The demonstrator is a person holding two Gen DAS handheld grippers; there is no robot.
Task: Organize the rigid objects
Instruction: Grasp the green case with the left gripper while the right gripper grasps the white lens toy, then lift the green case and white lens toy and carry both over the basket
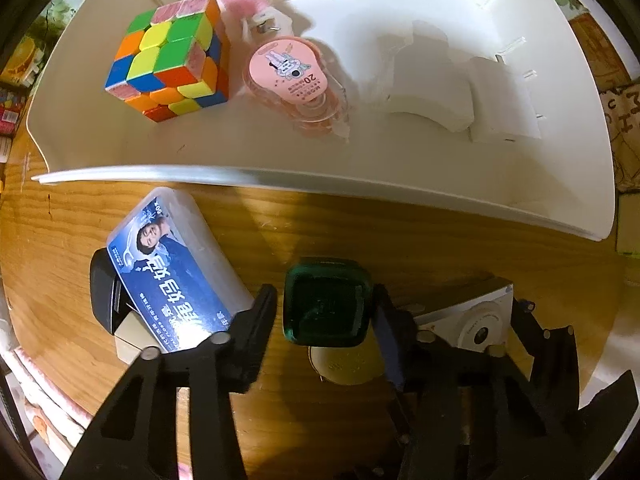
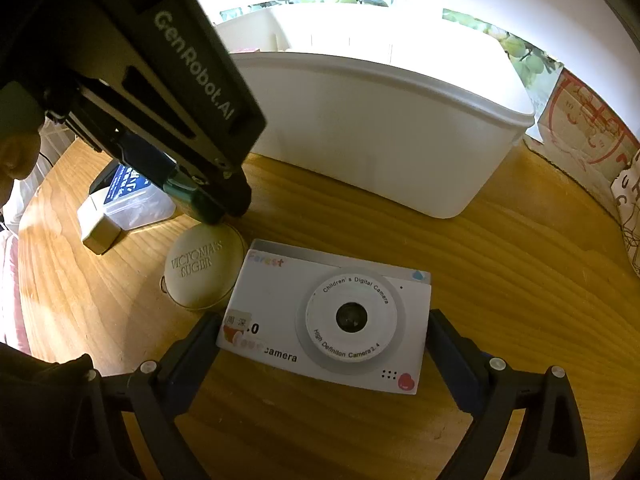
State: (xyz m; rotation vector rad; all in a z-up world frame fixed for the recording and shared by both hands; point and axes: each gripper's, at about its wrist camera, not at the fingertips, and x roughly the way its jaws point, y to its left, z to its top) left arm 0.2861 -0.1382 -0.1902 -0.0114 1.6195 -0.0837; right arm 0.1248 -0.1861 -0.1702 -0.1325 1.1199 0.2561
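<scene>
A dark green square bottle (image 1: pixel 326 302) stands on the wooden table, seen from above. My left gripper (image 1: pixel 325 304) points straight down with a finger tight against each side of it, shut on it. The right wrist view shows the same grip from the side, with the green bottle (image 2: pixel 194 196) low between the black fingers. A white children's toy camera (image 2: pixel 332 316) lies flat, lens up. My right gripper (image 2: pixel 322 330) spans it, both fingertips against its short sides. The white bin (image 1: pixel 160 172) behind holds a Rubik's cube (image 1: pixel 168 56) and a pink correction tape (image 1: pixel 288 76).
A round cream compact (image 2: pixel 204 268) lies between the bottle and the camera. To the left, a clear box with a blue label (image 1: pixel 176 272) rests on a black item (image 1: pixel 102 288) and a beige block (image 1: pixel 128 340). White paper pads (image 1: pixel 432 92) lie in the bin. A cardboard box (image 2: pixel 580 128) stands far right.
</scene>
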